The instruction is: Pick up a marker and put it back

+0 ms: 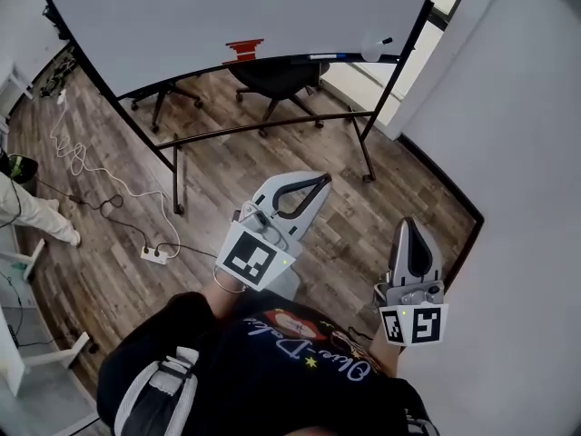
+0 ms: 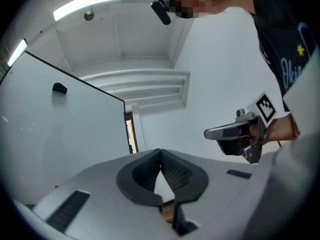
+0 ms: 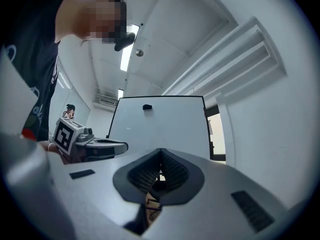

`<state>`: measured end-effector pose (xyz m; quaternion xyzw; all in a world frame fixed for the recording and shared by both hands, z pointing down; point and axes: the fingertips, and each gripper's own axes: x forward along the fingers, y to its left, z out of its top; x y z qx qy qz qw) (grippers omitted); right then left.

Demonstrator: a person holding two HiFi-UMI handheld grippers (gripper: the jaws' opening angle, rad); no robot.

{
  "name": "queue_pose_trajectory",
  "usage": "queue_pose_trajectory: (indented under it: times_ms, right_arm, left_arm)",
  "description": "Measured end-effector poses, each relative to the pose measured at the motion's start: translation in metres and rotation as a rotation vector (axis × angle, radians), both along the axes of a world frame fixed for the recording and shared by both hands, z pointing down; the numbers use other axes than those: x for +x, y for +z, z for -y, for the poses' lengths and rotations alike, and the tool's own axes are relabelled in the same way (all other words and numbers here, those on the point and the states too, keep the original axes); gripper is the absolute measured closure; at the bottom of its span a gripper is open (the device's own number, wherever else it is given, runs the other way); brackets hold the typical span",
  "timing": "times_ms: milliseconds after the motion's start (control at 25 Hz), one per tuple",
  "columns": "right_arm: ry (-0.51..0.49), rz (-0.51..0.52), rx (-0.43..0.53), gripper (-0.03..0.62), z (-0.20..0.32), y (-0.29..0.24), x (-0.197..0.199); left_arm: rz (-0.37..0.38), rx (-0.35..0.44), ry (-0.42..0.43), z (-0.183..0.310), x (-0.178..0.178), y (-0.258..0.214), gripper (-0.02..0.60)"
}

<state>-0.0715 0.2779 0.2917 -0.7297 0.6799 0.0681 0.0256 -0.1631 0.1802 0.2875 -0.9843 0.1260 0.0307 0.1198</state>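
A whiteboard [image 1: 236, 7] on a black stand fills the top of the head view. On its tray ledge lie a red eraser [image 1: 243, 51] and a marker [image 1: 327, 56]. Both grippers are held low, near the person's body and well short of the board. My left gripper [image 1: 324, 179] is shut with its jaw tips touching and nothing between them. My right gripper [image 1: 406, 223] is also shut and empty. In the left gripper view the left gripper [image 2: 160, 152] points up toward the ceiling, with the right gripper [image 2: 235, 133] beside it. The right gripper view shows the right gripper [image 3: 160, 152] facing the whiteboard [image 3: 160, 126].
Two black office chairs [image 1: 272, 80] stand behind the board's legs. A white power strip [image 1: 154, 255] and its cable trail over the wooden floor at the left. A white wall [image 1: 526, 153] runs close along the right. A small black object [image 3: 147, 107] sits high on the board.
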Motion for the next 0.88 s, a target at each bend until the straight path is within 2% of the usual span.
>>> queue_pose_trajectory:
  times_ms: [280,480,880]
  right_arm:
    - [-0.02,0.017,-0.012,0.594,0.057,0.012,0.022]
    - [-0.004,0.028,-0.04,0.594,0.083,0.019,0.041]
    - [0.017,0.011,-0.067,0.594,0.131,0.021,0.061]
  left_arm:
    - [0.017,0.013,0.013,0.049,0.026,0.015,0.578]
    - [0.042,-0.024,0.04,0.076,0.049,0.026,0.578]
    - [0.029,-0.027,0.089,0.12,0.076,0.032,0.578]
